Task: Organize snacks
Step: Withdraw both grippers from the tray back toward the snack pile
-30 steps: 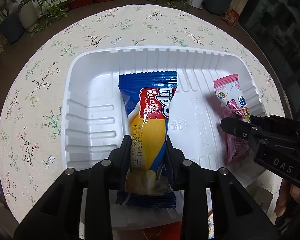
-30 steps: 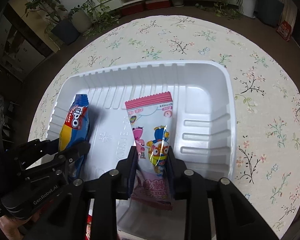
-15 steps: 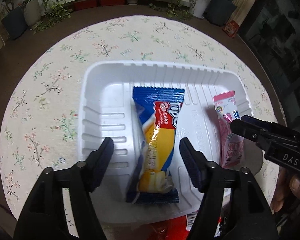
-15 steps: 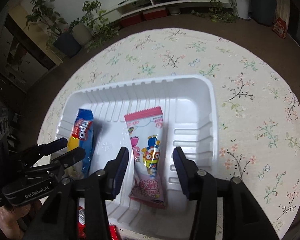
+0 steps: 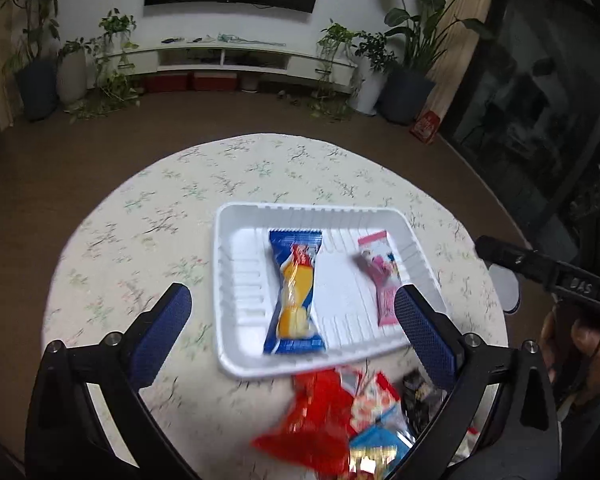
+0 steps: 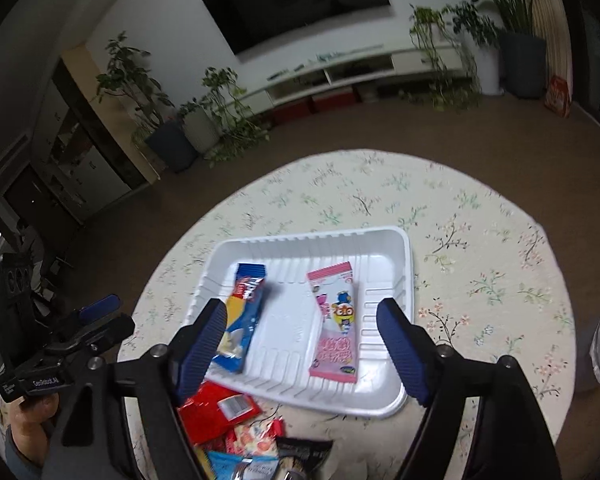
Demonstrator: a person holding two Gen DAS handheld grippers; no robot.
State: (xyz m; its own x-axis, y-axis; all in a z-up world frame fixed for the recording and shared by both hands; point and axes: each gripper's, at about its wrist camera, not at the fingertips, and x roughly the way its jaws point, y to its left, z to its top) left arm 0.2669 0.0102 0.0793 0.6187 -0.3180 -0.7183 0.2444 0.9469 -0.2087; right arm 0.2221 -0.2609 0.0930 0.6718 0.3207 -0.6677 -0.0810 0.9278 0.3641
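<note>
A white ribbed plastic tray (image 5: 226, 280) is set on a round table covered with a cream floral cloth (image 5: 148, 216). Two snacks are laid flat inside the tray. A blue and yellow wrapped cake roll (image 5: 296, 292) is placed near the tray's centre, lengthwise from the far wall towards the near rim. A pink cartoon-printed wafer packet (image 6: 336, 324) is placed towards the tray's right wall, roughly parallel to the cake roll and apart from it.

The left gripper (image 5: 292, 328) is held above the tray's near rim, and its jaws are spread wide and are opening. The cake roll is seen between the blue-padded fingers (image 5: 164, 332) but below them, and it is touched by neither pad. In the right wrist view, the right gripper (image 6: 300, 344) is likewise held above the tray's near edge, and its jaws are opening. The pink packet is seen between its two fingers, nearer the right one, and is not gripped.

A loose heap of further snack packets (image 5: 340, 420), in red, blue and black wrappers, is located on the cloth just outside the tray's near rim. The heap is blurred in the left wrist view.
</note>
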